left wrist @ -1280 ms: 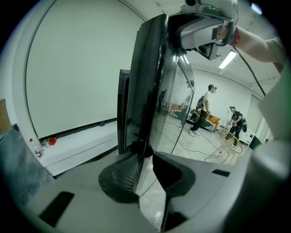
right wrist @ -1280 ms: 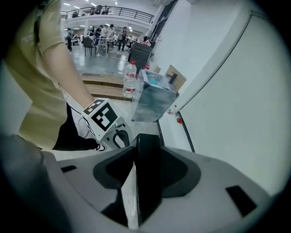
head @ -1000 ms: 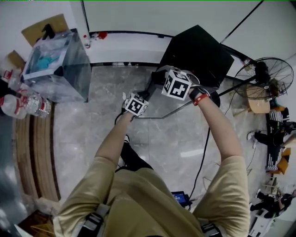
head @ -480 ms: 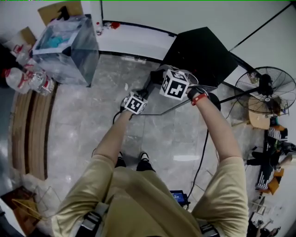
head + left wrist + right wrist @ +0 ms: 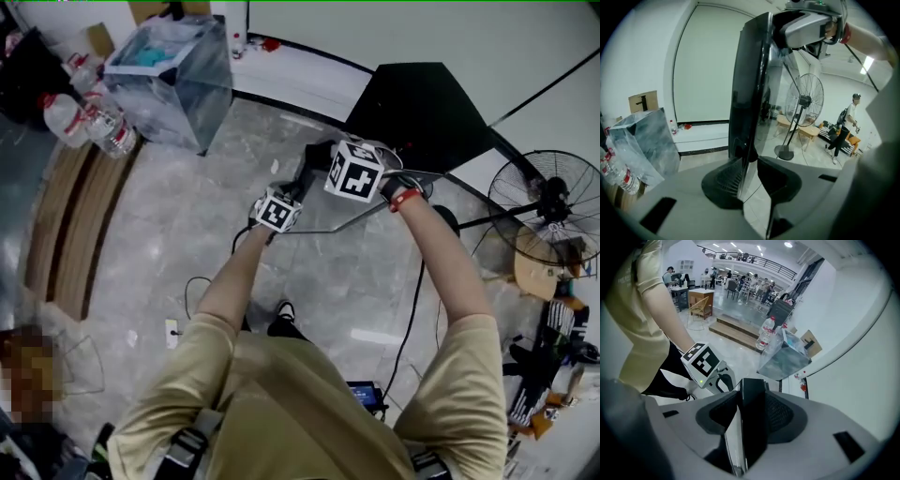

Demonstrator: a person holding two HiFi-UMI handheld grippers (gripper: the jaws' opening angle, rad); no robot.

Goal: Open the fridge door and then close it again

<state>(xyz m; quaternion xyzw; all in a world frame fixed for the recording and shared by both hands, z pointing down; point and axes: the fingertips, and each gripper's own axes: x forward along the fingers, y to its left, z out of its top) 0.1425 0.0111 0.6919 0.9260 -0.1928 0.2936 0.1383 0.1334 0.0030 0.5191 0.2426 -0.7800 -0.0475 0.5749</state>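
The black fridge (image 5: 412, 108) stands by the white wall, seen from above. Its dark glass door (image 5: 323, 231) stands swung out towards me, and both grippers hold its free edge. My left gripper (image 5: 292, 187) grips lower down. In the left gripper view the door (image 5: 750, 93) runs upright between the jaws of the left gripper (image 5: 750, 180), with the right gripper (image 5: 806, 26) clamped higher up. The right gripper (image 5: 752, 416) has its pads pressed on both sides of the thick door edge (image 5: 754, 394); the left gripper (image 5: 705, 366) shows below it.
A clear bag-lined bin (image 5: 173, 80) and water bottles (image 5: 80, 117) stand at the upper left beside low wooden steps (image 5: 70, 220). A pedestal fan (image 5: 553, 202) stands at the right. Cables and a power strip (image 5: 172, 331) lie on the marble floor. People (image 5: 848, 126) are farther off.
Both grippers have moved sideways together, still on the door edge, and the door has swung with them. In the head view the bin and bottles have drifted right and the fridge has turned.
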